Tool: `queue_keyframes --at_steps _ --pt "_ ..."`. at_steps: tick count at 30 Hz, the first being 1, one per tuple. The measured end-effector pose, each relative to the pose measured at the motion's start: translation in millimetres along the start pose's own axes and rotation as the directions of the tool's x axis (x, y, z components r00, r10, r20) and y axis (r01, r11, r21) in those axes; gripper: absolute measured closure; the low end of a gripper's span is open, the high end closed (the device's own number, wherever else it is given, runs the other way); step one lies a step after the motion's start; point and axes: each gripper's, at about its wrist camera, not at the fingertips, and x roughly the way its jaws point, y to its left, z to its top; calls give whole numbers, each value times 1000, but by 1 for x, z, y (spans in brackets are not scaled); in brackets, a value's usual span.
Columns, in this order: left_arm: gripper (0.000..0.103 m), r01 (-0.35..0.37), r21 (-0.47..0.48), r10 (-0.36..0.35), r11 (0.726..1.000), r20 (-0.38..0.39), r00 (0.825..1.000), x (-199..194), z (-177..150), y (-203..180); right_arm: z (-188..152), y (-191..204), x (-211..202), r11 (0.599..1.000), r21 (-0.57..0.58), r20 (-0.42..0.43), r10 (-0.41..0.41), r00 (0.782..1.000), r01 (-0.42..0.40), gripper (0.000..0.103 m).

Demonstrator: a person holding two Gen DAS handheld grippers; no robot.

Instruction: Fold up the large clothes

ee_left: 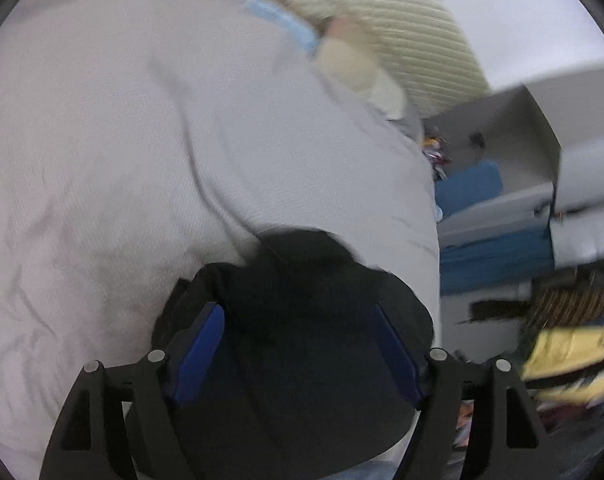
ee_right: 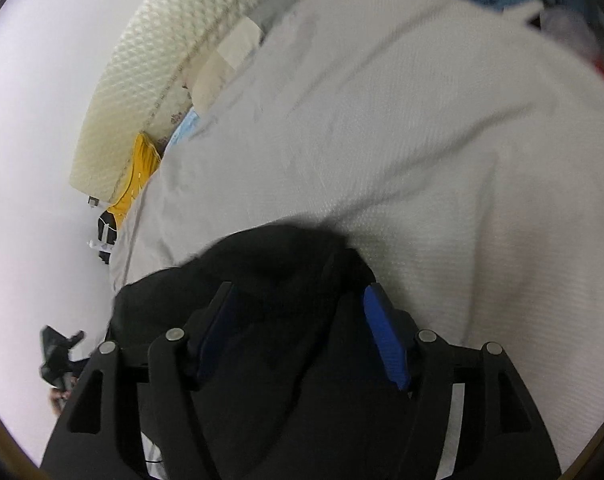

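Two blurred fisheye views look down along a pair of hand-held tools at a bed covered by a white sheet (ee_left: 141, 152).

In the left wrist view, the left tool (ee_left: 297, 344) has its two black fingers spread wide, each lined with a blue pad (ee_left: 199, 350). A black garment (ee_left: 302, 288) lies bunched on the sheet, directly under and between the fingers. The pads stand apart from each other with the cloth in the gap, and they do not look pressed on it, so this tool reads as released. To the right, off the bed's edge, are a grey open box (ee_left: 514, 140), blue fabric (ee_left: 494, 256) and a yellow item (ee_left: 574, 356). At the top, a cream ribbed cushion (ee_left: 402, 40) stands beyond the sheet.

In the right wrist view, the right tool (ee_right: 306, 340) is likewise spread, its blue pad (ee_right: 386, 340) bright on the right side and the other in shadow. The same black garment (ee_right: 273, 264) sits heaped between the fingers on the sheet (ee_right: 382, 128), loose rather than clamped, so this tool is also released. A cream quilted cushion (ee_right: 161, 72) and a yellow cloth (ee_right: 139, 176) lie at the bed's far left edge, against a white wall (ee_right: 33, 140).
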Motion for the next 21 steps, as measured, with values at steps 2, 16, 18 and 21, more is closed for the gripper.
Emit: queue_keyframes --at_steps 2,16,18,21 --pt "28 -41 101 35 994 60 998 -8 -14 -30 -7 21 -14 997 -68 32 -34 999 36 36" --pt "27 -298 482 224 824 206 953 144 -106 -133 -98 165 97 897 -406 202 -100 974 176 25" --pt "27 -348 488 273 801 220 937 166 -107 -125 -105 171 116 866 -441 238 -140 961 236 24" --pt "27 -370 485 277 792 254 926 170 -105 -122 -112 169 126 837 -467 287 -163 944 287 24"
